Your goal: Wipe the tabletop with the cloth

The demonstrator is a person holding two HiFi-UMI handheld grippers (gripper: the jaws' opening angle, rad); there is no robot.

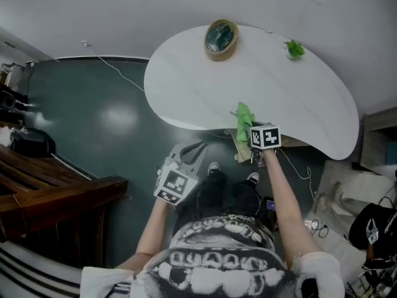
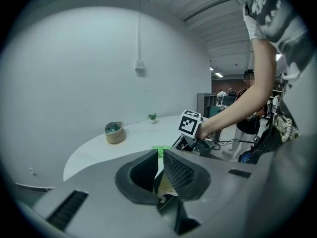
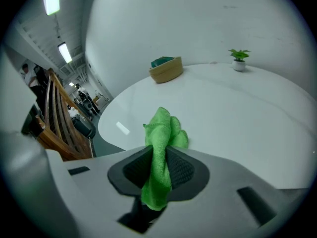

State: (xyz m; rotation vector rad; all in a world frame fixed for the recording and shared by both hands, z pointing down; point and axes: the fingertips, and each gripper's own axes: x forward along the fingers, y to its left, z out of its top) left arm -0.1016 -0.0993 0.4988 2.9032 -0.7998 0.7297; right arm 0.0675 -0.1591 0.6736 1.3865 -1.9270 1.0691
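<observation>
Right gripper view shows the right gripper [image 3: 159, 152] with its fingers clamped on the green cloth [image 3: 160, 128] at the white counter's [image 3: 233, 113] near edge. The left gripper's [image 2: 159, 156] fingers sit together, empty.

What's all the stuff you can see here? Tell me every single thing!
table: one, white, rounded, in front of the person
cloth: one, green, at the table's near edge, pinched in the right gripper
basket: one, tan with something teal inside, far side of the table
plant: one, green in a small white pot, far right of the table
cable: one, white, on the floor left of the table
floor: dark teal, shiny
wooden furniture: brown, far left
right gripper: one, grey, shut on the cloth
left gripper: one, grey, held low off the table, jaws close together, holding nothing
arms: two, bare, white sleeves
</observation>
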